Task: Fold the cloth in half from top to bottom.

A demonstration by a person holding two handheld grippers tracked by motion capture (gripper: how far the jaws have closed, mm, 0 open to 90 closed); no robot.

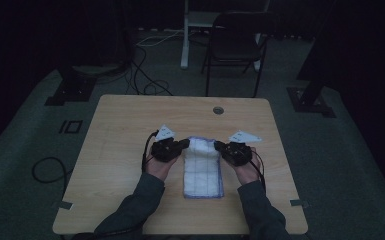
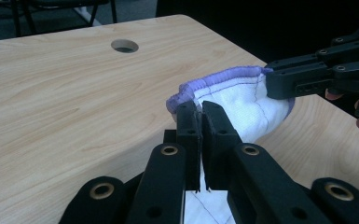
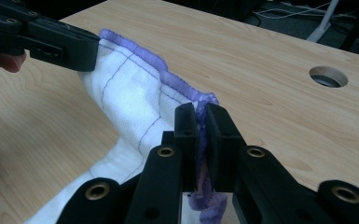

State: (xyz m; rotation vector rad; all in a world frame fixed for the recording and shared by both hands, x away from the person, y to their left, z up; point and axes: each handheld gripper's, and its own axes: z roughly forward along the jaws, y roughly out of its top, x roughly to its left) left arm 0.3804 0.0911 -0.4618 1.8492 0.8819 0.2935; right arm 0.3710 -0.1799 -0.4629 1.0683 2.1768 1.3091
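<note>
While each far corner of the cloth [image 1: 203,167] at table [image 1: 120,130] centre is pinched, slippage is risked.
Closed jaws of left gripper [image 2: 201,112] and right gripper [image 3: 201,114] clamp only thin hem; uneven lifting could free one corner.

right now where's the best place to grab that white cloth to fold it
At the two far corners of the cloth, on its purple hem, each gripper coming in from its own side. The left gripper and right gripper are shut there; the far edge lifts while the rest lies flat on the table.
</note>
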